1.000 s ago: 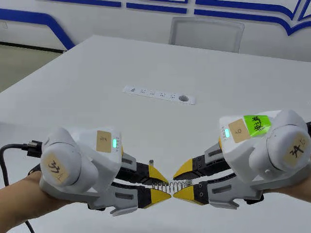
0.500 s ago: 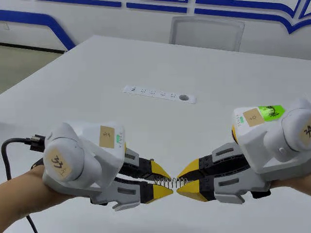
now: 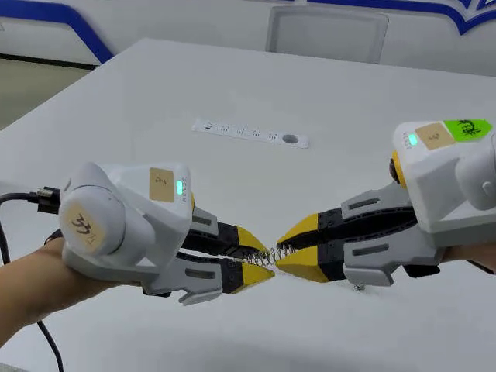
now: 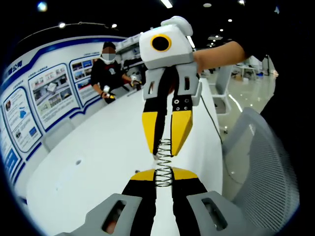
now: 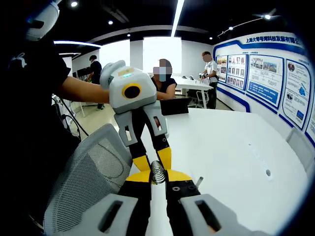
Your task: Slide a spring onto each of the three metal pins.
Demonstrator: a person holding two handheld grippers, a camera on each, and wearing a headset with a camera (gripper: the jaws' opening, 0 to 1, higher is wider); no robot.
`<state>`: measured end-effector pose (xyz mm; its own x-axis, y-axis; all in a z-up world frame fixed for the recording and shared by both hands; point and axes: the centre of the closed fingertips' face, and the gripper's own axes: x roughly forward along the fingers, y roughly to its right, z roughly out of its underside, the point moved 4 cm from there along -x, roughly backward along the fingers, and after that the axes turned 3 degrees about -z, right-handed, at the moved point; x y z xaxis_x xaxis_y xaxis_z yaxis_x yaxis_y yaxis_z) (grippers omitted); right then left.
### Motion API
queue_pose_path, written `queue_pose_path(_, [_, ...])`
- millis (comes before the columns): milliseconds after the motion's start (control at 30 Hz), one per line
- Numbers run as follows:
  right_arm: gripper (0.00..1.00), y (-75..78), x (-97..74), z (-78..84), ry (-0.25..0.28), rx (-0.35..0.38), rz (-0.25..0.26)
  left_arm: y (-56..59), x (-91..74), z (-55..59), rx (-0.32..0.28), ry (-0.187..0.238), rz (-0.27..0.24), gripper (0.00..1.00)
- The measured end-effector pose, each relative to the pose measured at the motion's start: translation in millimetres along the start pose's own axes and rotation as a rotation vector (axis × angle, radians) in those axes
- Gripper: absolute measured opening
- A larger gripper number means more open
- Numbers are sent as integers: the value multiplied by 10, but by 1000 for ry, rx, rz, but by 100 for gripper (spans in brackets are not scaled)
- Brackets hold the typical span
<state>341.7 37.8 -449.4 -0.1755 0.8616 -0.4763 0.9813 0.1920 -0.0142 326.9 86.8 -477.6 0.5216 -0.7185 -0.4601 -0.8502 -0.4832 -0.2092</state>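
Your left gripper [image 3: 266,261] and right gripper [image 3: 280,253] each clamp one end of the spring [image 3: 272,254], held aloft on your side of the power strip [image 3: 249,132]; it looks light, bendy and likely to flick free, so grip the end coils.
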Motion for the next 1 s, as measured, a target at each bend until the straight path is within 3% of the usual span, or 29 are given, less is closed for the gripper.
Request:
queue_pose_path(100, [11,38,12,-9,14,6,1,-13,32,19,-56,18,-8,10])
queue_pose_path(400, [11,59,75,-142,63,10,5,-75,56,48,-71,42,-37,10])
queue_pose_path(633, [11,40,103,-160,65,5,13,-79,56,70,-77,46,-40,10])
queue_pose_path(767, [11,39,117,-211,100,22,22,-78,68,39,-97,68,-42,10])
queue_pose_path(1000, [10,52,149,-239,99,22,32,-100,63,42,-109,68,-49,10])
